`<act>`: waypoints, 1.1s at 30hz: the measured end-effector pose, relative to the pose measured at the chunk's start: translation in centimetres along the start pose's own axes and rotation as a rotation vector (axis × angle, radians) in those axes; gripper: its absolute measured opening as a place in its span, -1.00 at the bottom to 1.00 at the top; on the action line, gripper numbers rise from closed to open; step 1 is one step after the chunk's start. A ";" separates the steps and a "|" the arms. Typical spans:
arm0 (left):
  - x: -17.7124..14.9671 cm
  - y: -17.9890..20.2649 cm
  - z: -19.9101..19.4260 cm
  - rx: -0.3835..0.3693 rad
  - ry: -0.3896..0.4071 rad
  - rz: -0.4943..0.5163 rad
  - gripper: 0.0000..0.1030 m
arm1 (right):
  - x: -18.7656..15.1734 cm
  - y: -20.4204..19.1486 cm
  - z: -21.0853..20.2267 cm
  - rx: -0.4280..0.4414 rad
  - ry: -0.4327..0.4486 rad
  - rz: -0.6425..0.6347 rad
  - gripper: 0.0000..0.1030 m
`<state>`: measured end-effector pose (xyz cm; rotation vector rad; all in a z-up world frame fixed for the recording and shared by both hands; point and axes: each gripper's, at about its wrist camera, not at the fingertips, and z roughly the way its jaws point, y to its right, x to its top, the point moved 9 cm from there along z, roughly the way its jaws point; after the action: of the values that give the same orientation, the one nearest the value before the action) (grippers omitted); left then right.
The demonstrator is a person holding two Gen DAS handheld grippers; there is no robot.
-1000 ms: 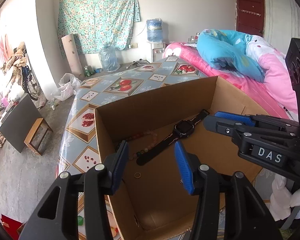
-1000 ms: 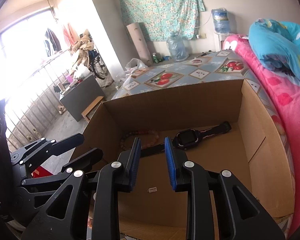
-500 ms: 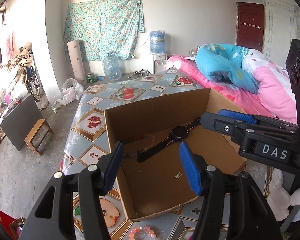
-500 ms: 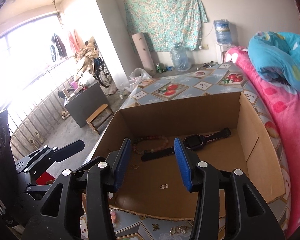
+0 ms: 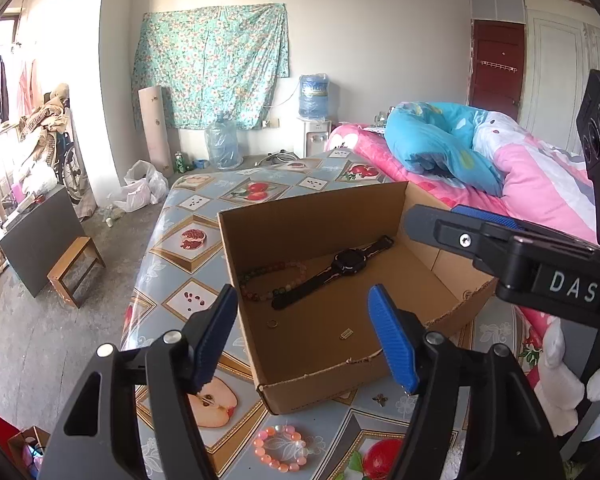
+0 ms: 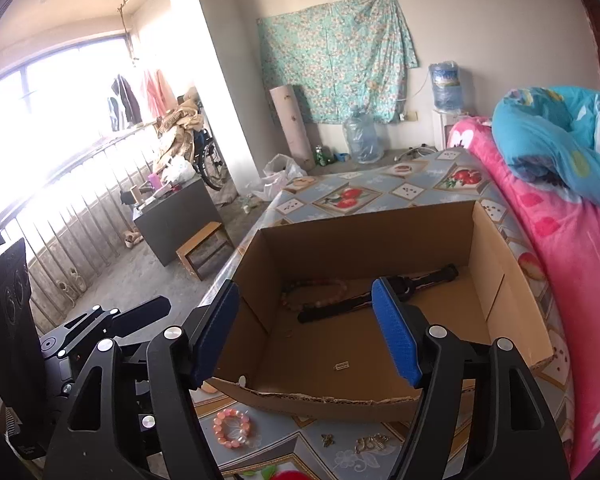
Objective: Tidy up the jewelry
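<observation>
Box (image 5: 320,376): holds watch (image 5: 340,266), beads (image 5: 272,276), ring (image 5: 272,323), already sorted.
Bracelet (image 5: 280,447): outside on table (image 5: 180,216), awaiting pickup.
Left gripper (image 5: 300,344): fingers just been spreading, empty.
Right gripper (image 6: 306,332): likewise spreading, empty.

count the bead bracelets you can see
2. A multicoloured bead bracelet lies inside the cardboard box, beside the black watch. A pink bead bracelet lies on the tablecloth outside the box's near wall. Others may be hidden.

One open brown cardboard box (image 5: 320,220) stands ahead of two hand-held grippers. Inside lie one black wristwatch (image 5: 350,260), one string of mixed-colour beads (image 5: 272,276), one small gold ring (image 5: 272,324) and one tiny metal clasp (image 5: 346,333). One pink bead bracelet (image 5: 280,448) lies nearer, on the tabletop (image 5: 188,208).
</observation>
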<state>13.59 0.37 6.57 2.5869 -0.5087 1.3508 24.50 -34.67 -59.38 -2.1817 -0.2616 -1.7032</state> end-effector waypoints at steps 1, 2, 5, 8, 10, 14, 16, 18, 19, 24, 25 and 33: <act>-0.2 0.0 -0.2 -0.002 -0.001 -0.004 0.30 | 0.0 -0.1 -0.1 0.000 0.003 0.000 0.33; -0.4 0.0 -0.3 -0.002 0.001 -0.008 0.32 | 0.0 -0.1 -0.2 0.000 0.006 0.003 0.34; -0.9 0.0 -0.7 -0.002 0.003 -0.012 0.36 | -0.1 -0.2 -0.5 0.001 0.012 0.006 0.36; -1.4 0.1 -1.1 -0.001 0.004 -0.015 0.39 | -0.6 -0.5 -0.8 0.006 0.010 0.004 0.37; -1.7 0.2 -1.3 -0.004 0.001 -0.020 0.41 | -1.0 -0.7 -1.1 0.009 0.007 0.000 0.37; -2.6 0.7 -1.4 -0.011 -0.008 -0.013 0.47 | -2.2 -0.5 -1.8 0.008 -0.005 -0.003 0.37; -3.2 1.0 -1.3 -0.017 -0.018 -0.008 0.47 | -2.6 -0.1 -2.0 0.005 -0.011 -0.002 0.37; -3.7 1.4 -1.2 -0.024 -0.026 -0.004 0.48 | -3.1 0.3 -2.4 0.004 -0.014 -0.002 0.37; -3.9 1.6 -1.0 -0.029 -0.032 -0.003 0.48 | -3.5 0.5 -2.6 0.005 -0.016 -0.004 0.37; -5.4 2.9 0.0 -0.045 -0.075 0.022 0.48 | -6.1 1.6 -2.1 0.000 -0.079 0.011 0.37; -5.7 3.3 0.2 -0.045 -0.078 0.033 0.48 | -6.9 1.9 -1.7 -0.001 -0.104 0.021 0.37; -7.5 4.8 2.2 -0.059 -0.138 0.061 0.48 | -10.2 3.6 0.7 0.008 -0.223 0.111 0.37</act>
<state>9.49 -3.11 -0.90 2.6486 -0.6443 1.1617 23.81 -36.93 -69.94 -2.3350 -0.1996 -1.3993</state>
